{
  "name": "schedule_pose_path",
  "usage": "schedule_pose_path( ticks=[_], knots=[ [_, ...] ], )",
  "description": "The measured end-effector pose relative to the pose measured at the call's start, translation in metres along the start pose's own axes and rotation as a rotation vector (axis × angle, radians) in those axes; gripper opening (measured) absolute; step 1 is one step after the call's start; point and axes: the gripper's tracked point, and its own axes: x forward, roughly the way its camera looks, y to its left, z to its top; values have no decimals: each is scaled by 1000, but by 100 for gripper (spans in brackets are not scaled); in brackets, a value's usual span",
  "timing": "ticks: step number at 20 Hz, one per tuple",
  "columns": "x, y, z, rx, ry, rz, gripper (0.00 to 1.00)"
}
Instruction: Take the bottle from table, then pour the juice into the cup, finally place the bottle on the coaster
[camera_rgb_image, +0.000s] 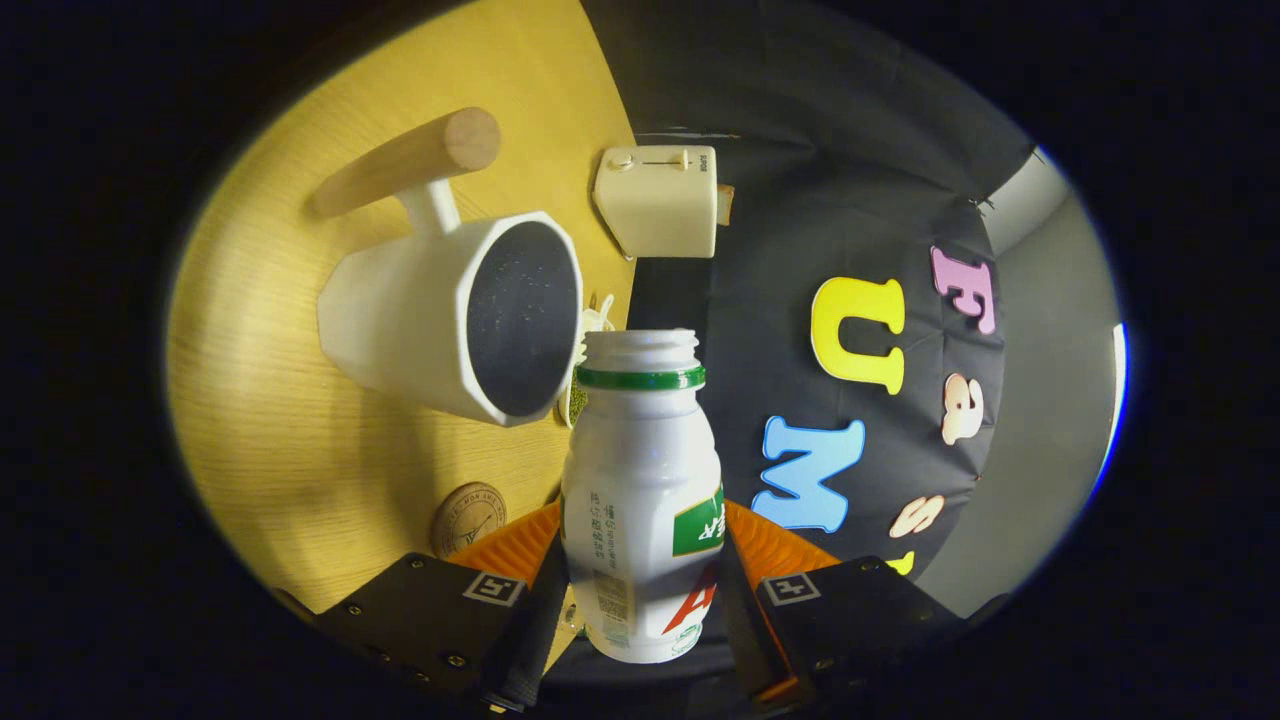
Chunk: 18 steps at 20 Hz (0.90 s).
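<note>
A pale yellow wooden tabletop with fine straight grain (270, 440) runs up to the booth's black cloth wall (800, 180), which hangs in soft folds and creases behind it. The table is warmly and evenly lit, while the cloth stays dark. At the table's far edge, against the cloth, stands a cream box-shaped appliance with a slider and a knob on its face (660, 200) (it looks like a toaster, though that cannot be told for sure). Past the cloth's edge lies a plain grey surface (1050, 330), wall or floor unclear, and beyond it a thin bright bluish-white strip of light (1121, 390).
</note>
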Motion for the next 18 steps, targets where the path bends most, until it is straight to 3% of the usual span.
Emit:
schedule_pose_path(
  ticks=[6,18],
  knots=[
    [-1,-4,-6,151,-3,5,71],
    [-7,-17,-20,640,-45,26,71]
  ],
)
